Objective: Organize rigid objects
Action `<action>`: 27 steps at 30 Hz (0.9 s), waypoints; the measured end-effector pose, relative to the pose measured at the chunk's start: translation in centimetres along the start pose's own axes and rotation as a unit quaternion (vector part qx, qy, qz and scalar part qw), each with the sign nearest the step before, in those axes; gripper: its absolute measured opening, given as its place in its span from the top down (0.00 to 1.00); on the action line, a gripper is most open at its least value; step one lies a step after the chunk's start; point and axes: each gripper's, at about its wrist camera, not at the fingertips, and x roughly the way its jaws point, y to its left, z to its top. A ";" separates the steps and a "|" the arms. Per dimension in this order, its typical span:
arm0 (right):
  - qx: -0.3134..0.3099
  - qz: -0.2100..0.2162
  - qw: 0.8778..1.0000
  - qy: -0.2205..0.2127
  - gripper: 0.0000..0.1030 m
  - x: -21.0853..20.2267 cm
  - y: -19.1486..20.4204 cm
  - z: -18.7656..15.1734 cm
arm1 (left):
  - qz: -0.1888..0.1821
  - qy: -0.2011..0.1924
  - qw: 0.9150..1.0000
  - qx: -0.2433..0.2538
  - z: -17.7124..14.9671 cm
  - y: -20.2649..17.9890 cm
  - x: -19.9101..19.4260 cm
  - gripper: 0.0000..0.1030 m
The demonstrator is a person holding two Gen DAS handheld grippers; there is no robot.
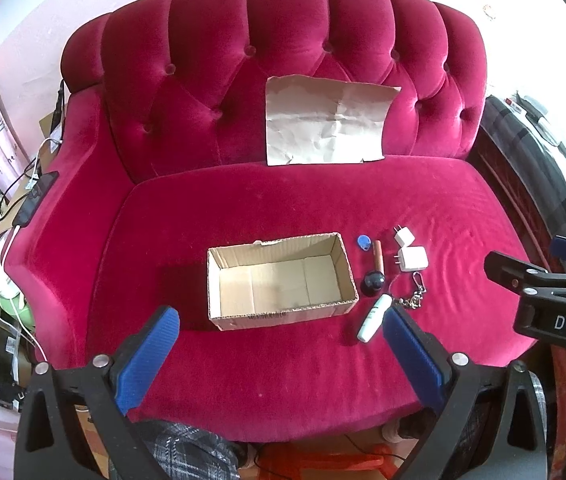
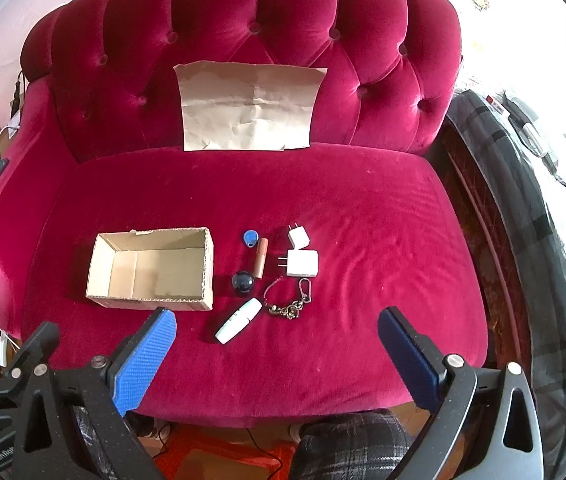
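Both tools hover low over the near edge of a crimson velvet sofa point(image 2: 363, 240), each with its blue-padded fingers spread wide apart and holding nothing: the left hand-held gripper point(image 1: 281, 354) sits in front of the box, the right hand-held gripper point(image 2: 277, 344) in front of the small items. Plaid-trousered knees point(image 2: 347, 446) show below the seat edge.

On the seat cushion, nearest lies a white tube-shaped device point(image 2: 239, 320), tilted, with a brass keychain point(image 2: 289, 304) just to its right. Left of these stands an open cardboard box point(image 1: 279, 276), empty. Just beside the box's right wall sits a dark round ball point(image 2: 242, 282). Beyond it lies a short copper-brown cylinder point(image 2: 262, 257), and a blue key fob point(image 2: 249, 238) just left of its far end. To their right are two white plug adapters, the larger point(image 2: 302, 263) nearer, the smaller point(image 2: 298, 235) touching it behind.

Farther back, a creased sheet of brown paper point(image 2: 249, 106) leans against the tufted backrest.
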 end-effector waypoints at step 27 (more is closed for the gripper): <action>-0.010 -0.001 1.000 0.011 0.00 11.8 -1.7 2.1 | 0.014 0.039 0.999 -0.024 1.0 5.3 12.5 0.00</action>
